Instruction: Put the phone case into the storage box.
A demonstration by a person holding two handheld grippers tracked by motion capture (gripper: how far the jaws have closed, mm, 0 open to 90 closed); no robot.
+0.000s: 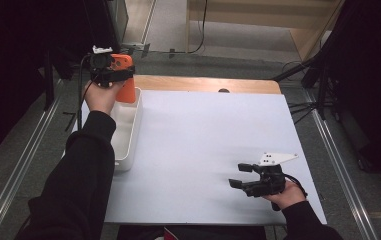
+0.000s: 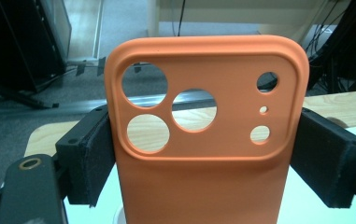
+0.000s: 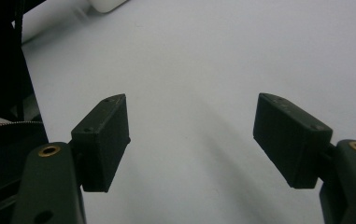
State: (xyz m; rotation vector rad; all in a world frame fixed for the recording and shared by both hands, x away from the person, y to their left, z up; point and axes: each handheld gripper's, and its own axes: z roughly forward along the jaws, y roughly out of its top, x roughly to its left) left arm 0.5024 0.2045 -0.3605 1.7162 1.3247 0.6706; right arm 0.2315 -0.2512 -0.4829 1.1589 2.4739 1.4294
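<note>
**Two grippers, one orange phone case held over the bin**

One orange phone case [image 1: 125, 75] is clamped in the left gripper [image 1: 109, 70], which the person's left hand [image 1: 99, 95] holds up at the far left corner of the table [image 1: 213, 150]. In the high view the case stands upright, its lower end hanging over the far end of the white bin [image 1: 128, 135] that sits along the table's left edge; whether the case touches the bin I cannot tell. In the left gripper view the two black pads [image 2: 89, 163] press on the case's long side edges, one on each side, just below the raised camera block. That block has three large round cutouts and three smaller holes, and the wooden table edge [image 2: 339, 105] shows through some of them.

The right gripper [image 1: 248, 176] is held by the right hand [image 1: 284, 194] low over the near right part of the table, well apart from the case and the bin. Its jaws stand wide apart with nothing between them; in the right gripper view the pads [image 3: 103, 140] frame bare white tabletop. A grey three-cornered plate [image 1: 276, 158] sits on top of this gripper.
</note>
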